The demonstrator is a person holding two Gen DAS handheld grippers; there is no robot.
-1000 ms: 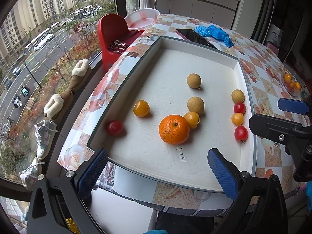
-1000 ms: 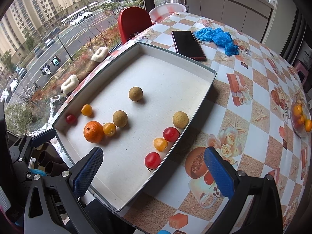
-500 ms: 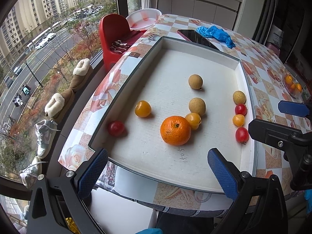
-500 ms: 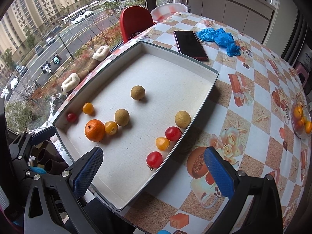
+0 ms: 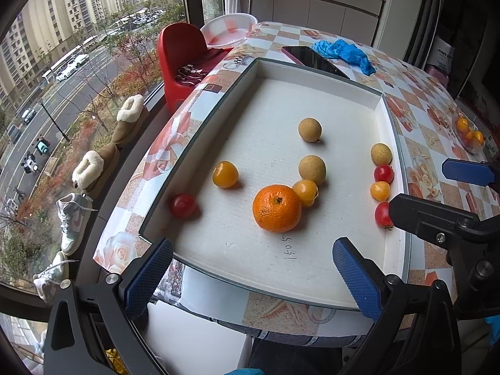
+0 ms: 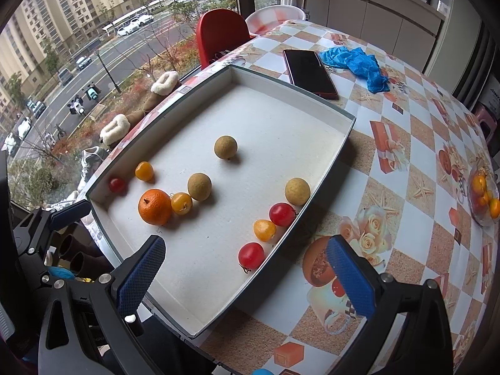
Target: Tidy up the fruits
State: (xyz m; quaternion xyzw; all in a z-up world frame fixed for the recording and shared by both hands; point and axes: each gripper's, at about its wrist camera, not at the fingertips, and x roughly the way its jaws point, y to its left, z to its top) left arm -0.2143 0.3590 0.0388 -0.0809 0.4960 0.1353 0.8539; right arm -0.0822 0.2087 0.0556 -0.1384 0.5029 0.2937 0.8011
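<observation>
Tray (image 5: 315, 76): long axis runs away from both cameras; holds orange (image 5: 277, 207), tomatoes, longans.
Left tool (image 5: 250, 276): wide, empty.
Right tool (image 6: 245, 276): wide, empty.

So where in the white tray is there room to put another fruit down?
The tray's far end, beyond the lone brown fruit, is bare, and so is the near strip before the orange. The right wall is crowded with a fruit row.

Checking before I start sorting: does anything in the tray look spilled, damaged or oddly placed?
Nothing looks spilled or damaged. The fruits lie loose and unsorted in the white tray: the orange touches a yellow tomato, and four small fruits line the right wall. Handwritten digits mark the tray floor. Both tongs are open and empty.
</observation>
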